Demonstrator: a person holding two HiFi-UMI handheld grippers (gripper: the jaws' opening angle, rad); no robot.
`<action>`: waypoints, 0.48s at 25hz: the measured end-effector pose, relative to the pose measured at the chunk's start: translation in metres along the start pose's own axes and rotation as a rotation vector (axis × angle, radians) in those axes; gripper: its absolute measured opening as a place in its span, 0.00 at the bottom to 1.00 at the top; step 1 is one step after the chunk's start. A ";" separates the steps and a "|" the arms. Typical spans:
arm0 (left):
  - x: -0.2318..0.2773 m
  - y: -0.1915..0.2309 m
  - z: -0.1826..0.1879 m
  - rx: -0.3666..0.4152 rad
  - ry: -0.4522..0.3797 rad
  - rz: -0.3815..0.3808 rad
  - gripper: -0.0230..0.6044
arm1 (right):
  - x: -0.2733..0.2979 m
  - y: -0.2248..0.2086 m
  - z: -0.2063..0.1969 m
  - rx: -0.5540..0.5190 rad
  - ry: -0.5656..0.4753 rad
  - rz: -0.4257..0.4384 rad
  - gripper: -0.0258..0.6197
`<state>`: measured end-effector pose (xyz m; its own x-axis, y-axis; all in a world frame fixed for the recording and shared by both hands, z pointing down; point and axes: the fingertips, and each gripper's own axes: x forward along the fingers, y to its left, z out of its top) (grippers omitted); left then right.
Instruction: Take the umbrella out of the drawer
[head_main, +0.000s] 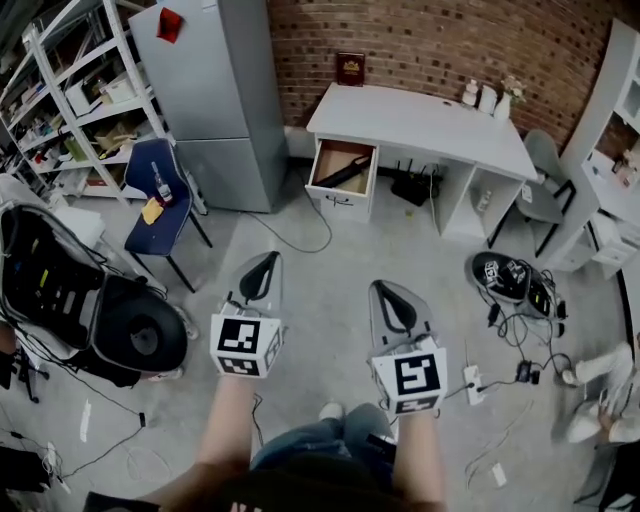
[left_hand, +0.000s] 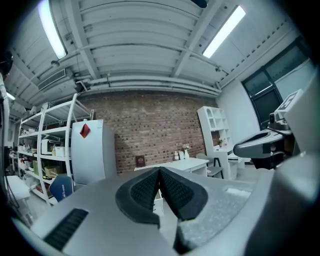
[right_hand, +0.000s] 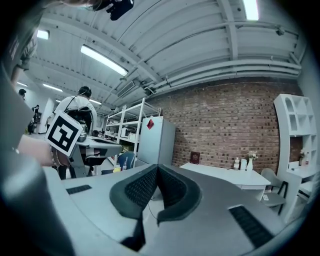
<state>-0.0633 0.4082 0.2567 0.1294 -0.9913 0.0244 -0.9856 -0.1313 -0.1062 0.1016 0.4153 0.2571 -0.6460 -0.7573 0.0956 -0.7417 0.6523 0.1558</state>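
Umbrella (head_main: 345, 172) is seen lying in the open drawer (head_main: 341, 201) of the white bench (head_main: 420, 125), well apart from the left gripper (head_main: 268, 260) and right gripper (head_main: 386, 290), both clenched on nothing; approach, grasp and lift-out are judged not yet done.

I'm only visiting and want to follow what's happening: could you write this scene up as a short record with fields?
Setting: room with a brick wall and a white desk
Drawer: open, at the desk's left end in the head view
Umbrella: black, lying in the drawer
Left tool: shut, empty
Right tool: shut, empty, beside the left one
Position: both tools over the floor, well short of the drawer
Task stage: umbrella not yet taken out
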 end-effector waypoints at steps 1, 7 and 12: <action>0.003 0.002 0.000 -0.003 -0.003 -0.004 0.03 | 0.004 -0.001 0.000 -0.005 0.002 -0.001 0.03; 0.025 0.009 -0.002 0.006 -0.019 -0.016 0.03 | 0.033 -0.029 0.004 0.026 -0.028 -0.053 0.03; 0.050 0.029 -0.011 0.011 -0.009 -0.007 0.03 | 0.074 -0.044 -0.002 0.050 -0.039 -0.053 0.03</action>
<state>-0.0862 0.3550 0.2662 0.1372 -0.9904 0.0162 -0.9834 -0.1381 -0.1173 0.0871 0.3307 0.2589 -0.6111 -0.7900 0.0501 -0.7827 0.6125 0.1103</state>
